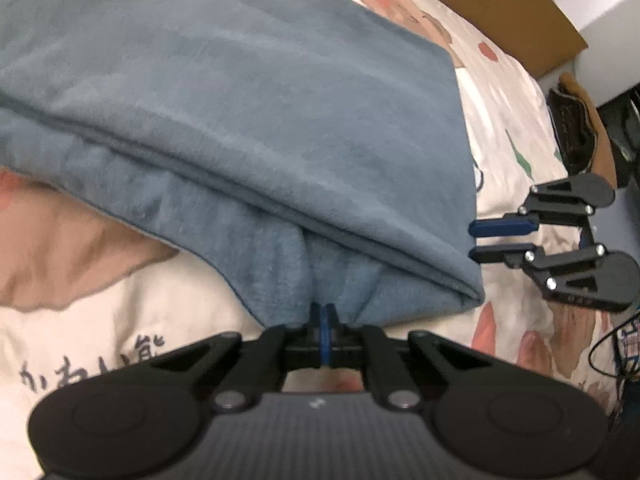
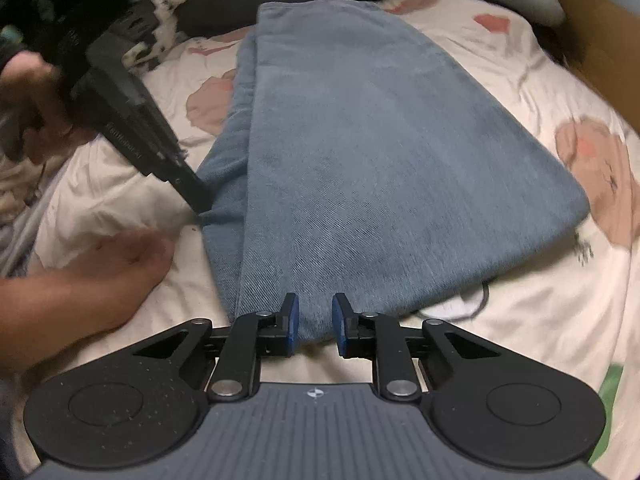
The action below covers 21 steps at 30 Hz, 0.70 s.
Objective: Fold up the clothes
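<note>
Where it lies: the folded blue garment (image 2: 380, 152) is flat on the bed sheet (image 2: 520, 320), a cream sheet printed with pink cartoon figures, one long folded edge stacked in layers.
Left tool (image 1: 323, 322): blue pads pressed together on a bunched lower layer of the garment's edge; gripping the cloth.
Left tool, other view: its black body (image 2: 132, 116) slants down to the garment's left edge, tip buried in the fabric.
Right tool (image 2: 314, 324): jaws parted, blue pads either side of the garment's near end, cloth between them, not pinched.
Right tool, other view (image 1: 476, 240): just beside the folded corner, fingers with a narrow gap.
Forearm (image 2: 72, 292): bare, resting on the sheet left of the garment.
Cardboard box (image 1: 500, 4): at the bed's far edge.
</note>
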Motion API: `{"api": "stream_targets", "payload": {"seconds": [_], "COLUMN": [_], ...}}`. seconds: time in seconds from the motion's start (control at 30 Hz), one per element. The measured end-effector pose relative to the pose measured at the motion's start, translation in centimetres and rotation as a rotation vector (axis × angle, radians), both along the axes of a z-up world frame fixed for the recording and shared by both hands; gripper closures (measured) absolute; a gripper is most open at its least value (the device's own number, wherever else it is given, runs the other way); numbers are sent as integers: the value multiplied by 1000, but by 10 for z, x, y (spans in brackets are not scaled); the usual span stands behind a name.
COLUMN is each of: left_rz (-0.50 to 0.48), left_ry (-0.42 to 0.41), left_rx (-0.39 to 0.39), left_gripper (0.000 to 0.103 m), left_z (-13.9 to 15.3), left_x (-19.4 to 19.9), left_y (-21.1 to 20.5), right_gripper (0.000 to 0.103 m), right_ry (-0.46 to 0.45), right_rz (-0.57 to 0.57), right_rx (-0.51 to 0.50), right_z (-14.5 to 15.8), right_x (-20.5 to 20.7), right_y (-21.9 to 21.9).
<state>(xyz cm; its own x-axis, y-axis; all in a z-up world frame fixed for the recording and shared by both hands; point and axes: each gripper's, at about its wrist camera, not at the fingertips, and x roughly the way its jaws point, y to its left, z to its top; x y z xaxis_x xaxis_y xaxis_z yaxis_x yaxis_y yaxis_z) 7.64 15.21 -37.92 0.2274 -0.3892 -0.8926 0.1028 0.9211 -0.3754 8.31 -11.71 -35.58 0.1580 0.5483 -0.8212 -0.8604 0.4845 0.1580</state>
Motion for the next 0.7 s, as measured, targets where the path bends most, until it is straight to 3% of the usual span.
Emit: {"api": "stream_targets", "payload": {"seconds": [0.23, 0.3, 0.4, 0.53, 0.6, 0.7], "left_rz": [36, 48, 76, 123, 147, 183], "left_ry": [-24, -28, -25, -18, -14, -8], "left_rx": [11, 31, 57, 55, 49, 40], "left_gripper": [96, 80, 66, 55, 54, 54], "left_z": [19, 24, 28, 24, 21, 16], "left_x": [9, 14, 20, 23, 24, 25], "left_y": [10, 12, 23, 30, 33, 38], "right_gripper": [79, 70, 65, 65, 65, 65], "right_ry": [96, 116, 152, 317, 396, 442], "right_rz": [-220, -297, -412, -584, -624, -645], "right_rx": [59, 85, 125, 213, 245, 237], "right_z": [5, 4, 2, -10, -17, -29], "right_x": [20, 27, 37, 52, 58, 64], "right_y": [-22, -30, -42, -60, -62, -58]}}
